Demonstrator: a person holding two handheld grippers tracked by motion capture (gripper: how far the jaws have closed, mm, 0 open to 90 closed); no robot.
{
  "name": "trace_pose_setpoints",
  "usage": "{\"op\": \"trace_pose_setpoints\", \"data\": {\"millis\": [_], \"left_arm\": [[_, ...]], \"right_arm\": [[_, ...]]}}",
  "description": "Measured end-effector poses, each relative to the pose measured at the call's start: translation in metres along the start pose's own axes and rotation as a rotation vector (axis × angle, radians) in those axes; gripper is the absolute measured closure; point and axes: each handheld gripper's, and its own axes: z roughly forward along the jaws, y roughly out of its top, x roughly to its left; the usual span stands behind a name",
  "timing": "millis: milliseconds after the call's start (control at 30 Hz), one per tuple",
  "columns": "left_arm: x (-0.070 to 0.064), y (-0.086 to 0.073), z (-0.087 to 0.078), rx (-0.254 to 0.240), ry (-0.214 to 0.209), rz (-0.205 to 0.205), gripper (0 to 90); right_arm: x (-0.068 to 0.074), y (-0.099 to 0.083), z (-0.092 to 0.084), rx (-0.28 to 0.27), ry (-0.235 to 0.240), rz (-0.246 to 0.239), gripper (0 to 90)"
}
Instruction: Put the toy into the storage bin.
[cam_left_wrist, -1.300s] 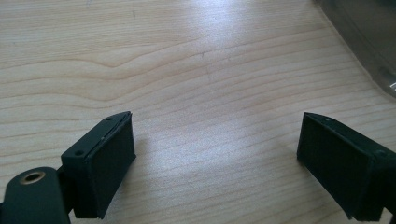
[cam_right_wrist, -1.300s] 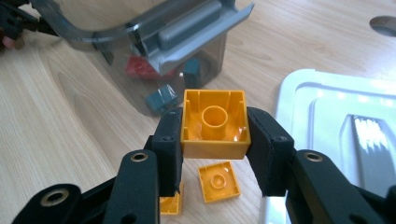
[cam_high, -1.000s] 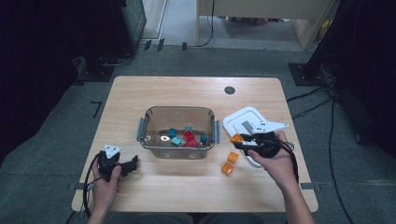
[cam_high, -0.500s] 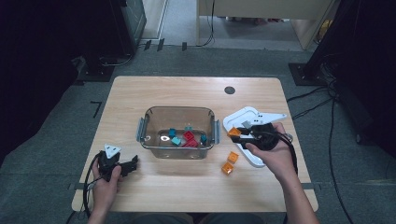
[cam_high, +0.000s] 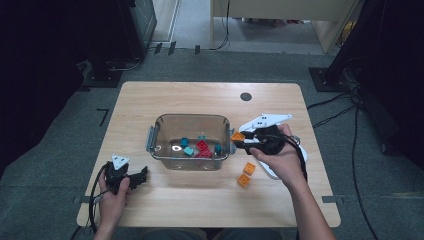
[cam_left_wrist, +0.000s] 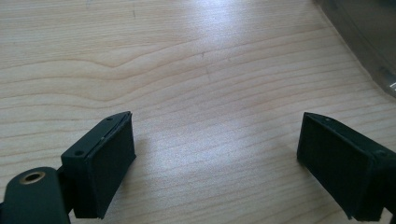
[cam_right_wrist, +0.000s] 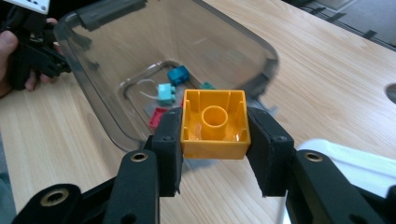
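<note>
My right gripper (cam_right_wrist: 215, 140) is shut on an orange brick (cam_right_wrist: 215, 122), hollow underside toward the camera, held just off the right rim of a clear plastic bin (cam_high: 192, 125). From above, the same gripper (cam_high: 239, 140) carries the orange brick (cam_high: 237, 135) beside the bin's right handle. Inside the bin (cam_right_wrist: 116, 51) lie teal bricks (cam_right_wrist: 166, 92) and red bricks (cam_high: 202, 148). Two more orange bricks (cam_high: 246, 174) rest on the table near my right hand. My left gripper (cam_high: 140, 176) lies low at the front left, open, and its jaws (cam_left_wrist: 212, 163) frame bare wood.
The wooden table (cam_high: 200, 97) has a dark round hole (cam_high: 245, 96) at the back right. A white lid-like piece (cam_high: 270, 167) lies under my right hand. Cables trail from both grippers. Dark furniture and floor cables surround the table.
My right gripper has lifted the orange brick and carried it left and up, from beside the loose bricks to the bin's right rim. The left gripper has stayed put.
</note>
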Motion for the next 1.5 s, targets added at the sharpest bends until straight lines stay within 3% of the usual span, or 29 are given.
{"op": "trace_pose_setpoints", "data": {"millis": [600, 833, 1233, 1500], "left_arm": [[0.000, 0.000, 0.000, -0.001, 0.000, 0.000, 11.1], [0.000, 0.000, 0.000, -0.001, 0.000, 0.001, 11.1], [0.000, 0.000, 0.000, -0.001, 0.000, 0.001, 11.1], [0.000, 0.000, 0.000, -0.001, 0.000, 0.001, 11.1]], "right_arm": [[0.025, 0.031, 0.054, 0.048, 0.070, -0.066, 59.8], [0.025, 0.033, 0.071, 0.096, 0.072, -0.053, 59.5], [0.024, 0.035, 0.071, 0.075, 0.072, -0.036, 56.8], [0.025, 0.031, 0.056, 0.044, 0.067, -0.026, 54.5]]}}
